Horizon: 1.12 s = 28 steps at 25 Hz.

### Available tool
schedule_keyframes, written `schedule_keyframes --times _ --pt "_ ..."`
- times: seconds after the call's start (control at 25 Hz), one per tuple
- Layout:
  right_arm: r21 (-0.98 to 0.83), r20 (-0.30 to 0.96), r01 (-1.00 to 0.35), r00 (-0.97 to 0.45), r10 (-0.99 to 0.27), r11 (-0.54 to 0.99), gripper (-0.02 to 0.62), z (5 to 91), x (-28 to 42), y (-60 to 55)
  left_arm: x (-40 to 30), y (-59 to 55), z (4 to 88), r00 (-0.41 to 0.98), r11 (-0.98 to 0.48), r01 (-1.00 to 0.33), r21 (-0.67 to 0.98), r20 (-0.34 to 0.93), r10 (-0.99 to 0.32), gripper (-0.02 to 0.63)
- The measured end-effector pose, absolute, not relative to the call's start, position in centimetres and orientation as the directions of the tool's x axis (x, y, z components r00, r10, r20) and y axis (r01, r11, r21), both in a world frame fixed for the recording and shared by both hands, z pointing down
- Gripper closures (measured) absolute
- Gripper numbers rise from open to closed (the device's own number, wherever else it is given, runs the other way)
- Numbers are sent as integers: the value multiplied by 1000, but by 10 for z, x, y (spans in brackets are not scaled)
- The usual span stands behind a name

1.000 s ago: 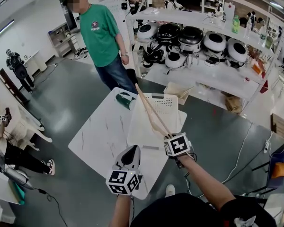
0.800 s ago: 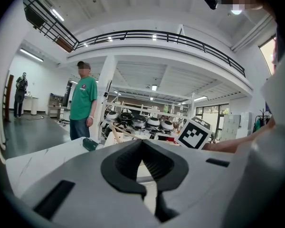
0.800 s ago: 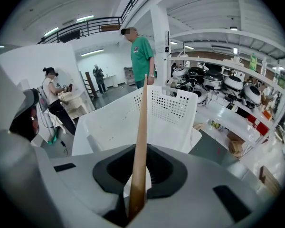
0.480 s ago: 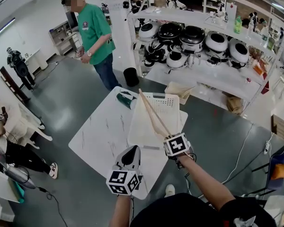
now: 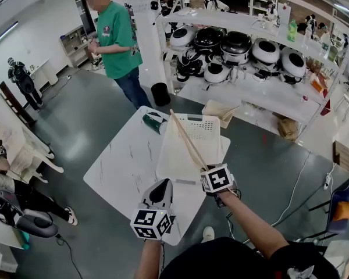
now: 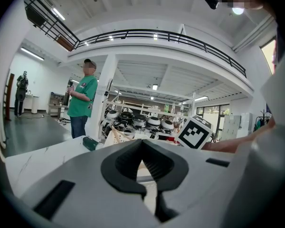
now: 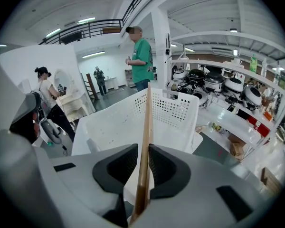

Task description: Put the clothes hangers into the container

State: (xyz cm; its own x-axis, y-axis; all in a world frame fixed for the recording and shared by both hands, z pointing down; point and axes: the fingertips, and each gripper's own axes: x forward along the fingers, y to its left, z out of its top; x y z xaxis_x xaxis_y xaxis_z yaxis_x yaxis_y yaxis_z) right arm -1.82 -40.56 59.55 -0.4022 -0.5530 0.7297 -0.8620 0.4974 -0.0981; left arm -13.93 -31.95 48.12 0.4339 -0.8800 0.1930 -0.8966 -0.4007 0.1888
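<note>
On the white table (image 5: 122,161) stands a white perforated container (image 5: 205,129); its holed wall (image 7: 173,106) fills the middle of the right gripper view. My right gripper (image 5: 211,173) hovers at the container's near end, shut on wooden clothes hangers (image 5: 188,141). The hangers slant up and away over the container, and their wood (image 7: 146,122) runs straight out between the jaws (image 7: 143,150). My left gripper (image 5: 161,185) is above the table's near edge, left of the container, shut and holding nothing (image 6: 142,144). From the left gripper view, the hangers (image 6: 115,136) show beyond its jaws.
A dark green object (image 5: 153,122) lies at the table's far left corner. A person in a green shirt (image 5: 113,45) stands beyond the table. Shelves of cookers (image 5: 232,48), a black bin (image 5: 160,93) and a cardboard box (image 5: 218,112) are behind. Another person (image 5: 11,190) sits at left.
The person in the green shirt has walked left and away from the table. The hangers' far tip has dropped slightly towards the container. Both grippers have hardly moved.
</note>
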Motion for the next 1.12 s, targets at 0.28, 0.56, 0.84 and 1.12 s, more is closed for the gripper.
schedule_keyframes --times 0.28,0.56,0.84,1.12 --pt "-105 717 -863 -409 -564 493 520 595 -16 -406 -140 -319 483 431 -398 -898 189 192 -882 601" --pt "-110 684 -868 -419 -597 484 518 583 -15 -410 -140 -321 482 439 -406 -894 189 191 -878 601" --pt "-105 655 -866 -430 -622 488 520 572 -14 -408 -137 -318 482 443 -411 -892 188 190 -876 601" --pt "-86 602 -871 -433 -671 484 520 553 -12 -407 -138 -312 479 447 -416 -890 185 185 -875 601"
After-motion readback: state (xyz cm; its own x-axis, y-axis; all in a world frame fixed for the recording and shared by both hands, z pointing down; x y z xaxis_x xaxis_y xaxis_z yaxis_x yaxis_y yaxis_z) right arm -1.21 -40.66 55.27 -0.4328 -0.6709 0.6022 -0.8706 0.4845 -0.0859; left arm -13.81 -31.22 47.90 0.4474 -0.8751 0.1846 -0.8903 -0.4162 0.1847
